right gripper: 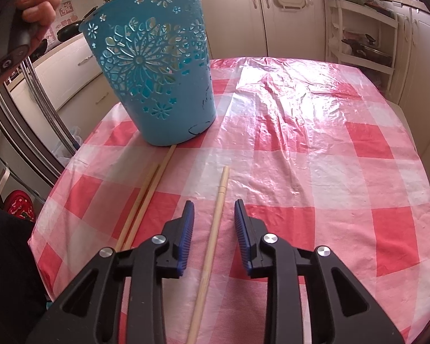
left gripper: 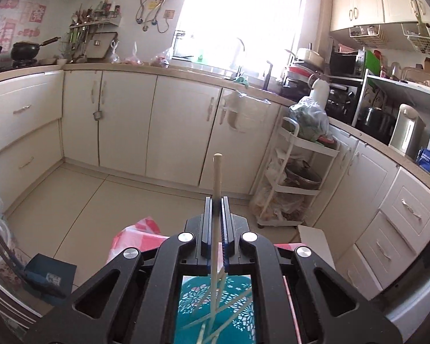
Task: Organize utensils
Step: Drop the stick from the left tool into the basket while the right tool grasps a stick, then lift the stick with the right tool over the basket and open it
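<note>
The left hand-held gripper was clamped on one pale wooden chopstick and held it upright above the teal cut-out basket, in which several chopsticks already lay, so the step in hand appeared to be depositing it there. The right hand-held gripper stood with jaws apart astride a loose chopstick on the checked surface, pads not touching it; the next move likely called for closing squarely on that slender round shaft. Two more chopsticks lay at its 10 o'clock, and the basket stood at 11 o'clock.

Teal flower-cutout basket, pale wooden chopsticks, red-and-white checked tablecloth.
</note>
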Demonstrator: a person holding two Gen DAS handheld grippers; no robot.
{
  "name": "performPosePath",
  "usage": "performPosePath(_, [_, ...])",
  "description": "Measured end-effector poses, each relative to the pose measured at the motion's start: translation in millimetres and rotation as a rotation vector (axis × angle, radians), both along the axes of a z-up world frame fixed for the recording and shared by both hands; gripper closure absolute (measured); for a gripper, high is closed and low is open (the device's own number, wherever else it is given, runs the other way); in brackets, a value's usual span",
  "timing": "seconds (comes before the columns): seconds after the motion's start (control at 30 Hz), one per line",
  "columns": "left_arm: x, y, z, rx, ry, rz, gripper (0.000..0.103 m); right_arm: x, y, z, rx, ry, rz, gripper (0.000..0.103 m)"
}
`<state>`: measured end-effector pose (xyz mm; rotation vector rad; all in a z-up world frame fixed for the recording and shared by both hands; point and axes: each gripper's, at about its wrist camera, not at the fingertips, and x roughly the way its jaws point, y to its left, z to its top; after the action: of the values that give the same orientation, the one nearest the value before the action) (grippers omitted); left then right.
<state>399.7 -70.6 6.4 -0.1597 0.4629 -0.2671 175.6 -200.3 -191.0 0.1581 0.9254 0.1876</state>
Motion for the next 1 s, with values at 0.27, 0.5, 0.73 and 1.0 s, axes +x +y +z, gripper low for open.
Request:
performPosePath(0.27, [-23,13,-34,0.077,0.078,-0.026,0.085,0,-1,0,0.001,0.000,0.001,0.073])
performPosePath(0.5, [-101,60,-42,0.087,0.035,0.057,0.043,-3,-1,1,0.000,-0.002,-0.001,0.073])
performPosePath(0.73, [-133,106,-89,0.150,0.092,0.168,0.035,-9,11,1,-0.155,-0.018,0.008,0.092])
performPosePath(1.0, [-124,119,-111,0.107,0.203,0.166,0.034,-21,-16,14,0.044,0.013,-0.046,0.097])
